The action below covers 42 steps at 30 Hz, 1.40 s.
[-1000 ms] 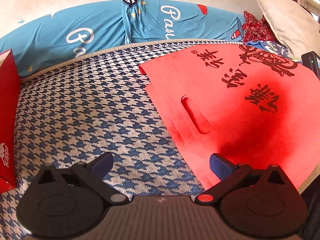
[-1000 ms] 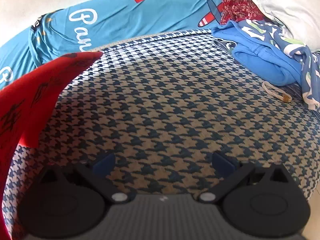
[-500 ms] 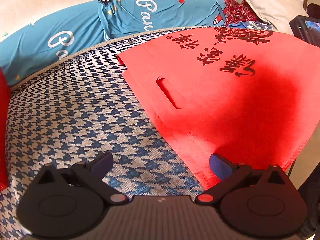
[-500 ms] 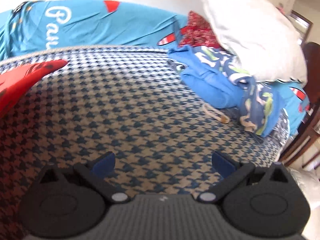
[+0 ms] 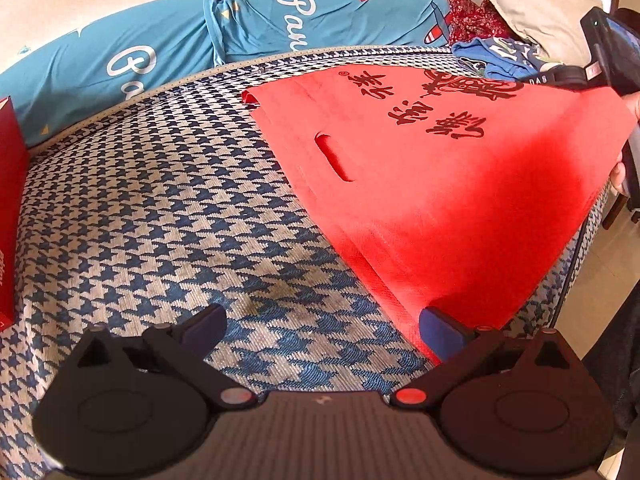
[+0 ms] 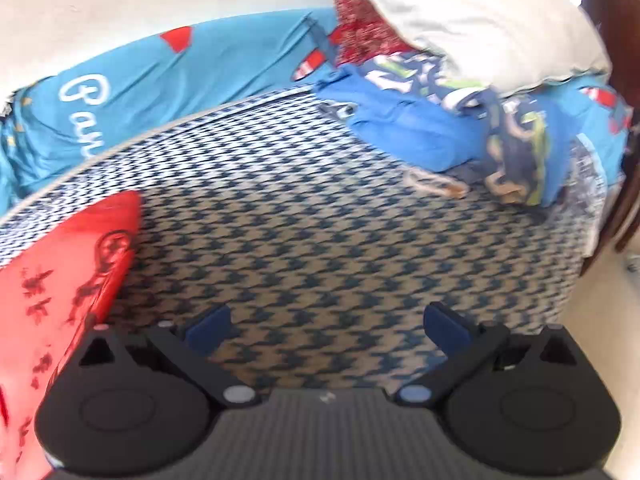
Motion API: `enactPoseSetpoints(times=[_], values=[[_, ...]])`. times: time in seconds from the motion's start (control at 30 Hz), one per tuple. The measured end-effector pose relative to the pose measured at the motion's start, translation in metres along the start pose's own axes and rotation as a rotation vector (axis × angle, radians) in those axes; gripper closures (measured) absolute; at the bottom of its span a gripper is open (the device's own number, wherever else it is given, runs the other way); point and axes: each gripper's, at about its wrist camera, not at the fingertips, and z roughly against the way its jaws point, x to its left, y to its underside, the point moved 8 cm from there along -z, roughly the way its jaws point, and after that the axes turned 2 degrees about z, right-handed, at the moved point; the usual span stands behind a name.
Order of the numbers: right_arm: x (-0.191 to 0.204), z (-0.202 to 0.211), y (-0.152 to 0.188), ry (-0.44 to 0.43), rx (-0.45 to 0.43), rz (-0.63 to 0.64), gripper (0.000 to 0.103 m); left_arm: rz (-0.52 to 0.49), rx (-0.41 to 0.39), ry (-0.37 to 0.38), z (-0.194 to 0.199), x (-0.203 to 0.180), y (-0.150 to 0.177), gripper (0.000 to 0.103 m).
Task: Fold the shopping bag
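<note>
The left gripper [image 5: 322, 330] is hovering wide open, the red shopping bag [image 5: 440, 184] lying flat ahead, reaching its right finger. The right gripper [image 6: 326, 330], also spread wide, is facing houndstooth bedding [image 6: 320, 248]; only this view is showing the bag's corner at its left.

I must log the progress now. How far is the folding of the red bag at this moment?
Done: the red shopping bag lies spread flat on the houndstooth bed cover, handle slot up. No fold is visible yet. In hand: nothing; the left claw is open beside the bag's near edge, and the right claw is open over bare cover. Left: grasping an edge and making every fold.
</note>
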Motion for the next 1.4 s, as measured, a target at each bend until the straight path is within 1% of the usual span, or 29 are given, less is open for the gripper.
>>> enactPoseSetpoints(times=[0.07,0.13,0.2,0.23,0.33,0.47,0.57,0.67,0.8,0.83,0.87,0.9,0.97,1.07,1.2,1.27,1.4], values=[[0.015,0.002,0.000,-0.071,0.010,0.033,0.000,-0.014,0.005,-0.007,0.000,-0.002,0.002,0.000],[0.028,0.005,0.000,-0.149,0.014,0.024,0.000,-0.024,0.005,-0.013,0.003,-0.004,0.006,0.000],[0.038,0.005,0.003,-0.213,0.039,0.014,0.000,-0.030,0.003,-0.016,0.006,-0.005,0.008,0.000],[0.043,0.005,0.004,-0.239,0.053,0.009,0.000,-0.029,-0.006,-0.011,0.007,-0.005,0.009,0.000],[0.056,0.005,0.008,-0.315,0.083,0.013,0.000,0.013,0.013,-0.005,0.006,-0.001,0.010,0.000],[0.066,0.009,0.006,-0.343,0.065,0.052,0.000,0.026,-0.012,0.012,0.012,-0.002,0.006,0.000],[0.072,0.011,0.006,-0.364,0.056,0.088,0.000,0.017,-0.009,0.024,0.012,-0.007,0.005,0.000],[0.081,0.014,0.008,-0.377,0.024,0.150,0.000,0.002,-0.015,0.031,0.014,-0.012,0.003,0.000],[0.093,0.023,0.007,-0.417,-0.029,0.181,0.001,-0.027,-0.032,0.063,0.018,-0.024,0.002,0.000],[0.098,0.025,0.007,-0.442,-0.040,0.184,0.005,-0.034,-0.032,0.073,0.017,-0.027,0.003,0.000],[0.103,0.028,0.006,-0.467,-0.051,0.187,0.011,-0.043,-0.032,0.078,0.016,-0.030,0.003,0.000],[0.109,0.030,0.006,-0.493,-0.056,0.187,0.013,-0.052,-0.032,0.083,0.015,-0.033,0.004,0.000],[0.121,0.034,0.007,-0.542,-0.064,0.192,0.020,-0.067,-0.026,0.084,0.012,-0.036,0.005,0.000],[0.136,0.039,0.010,-0.598,-0.076,0.206,0.026,-0.076,-0.020,0.092,0.007,-0.042,0.009,0.000],[0.154,0.046,0.014,-0.694,-0.097,0.232,0.026,-0.054,-0.015,0.076,-0.004,-0.040,0.008,0.000],[0.161,0.048,0.016,-0.724,-0.102,0.249,0.026,-0.016,-0.016,0.055,-0.011,-0.033,0.008,0.000],[0.170,0.051,0.018,-0.751,-0.105,0.272,0.026,0.079,-0.017,0.040,-0.019,-0.016,0.006,0.000]])
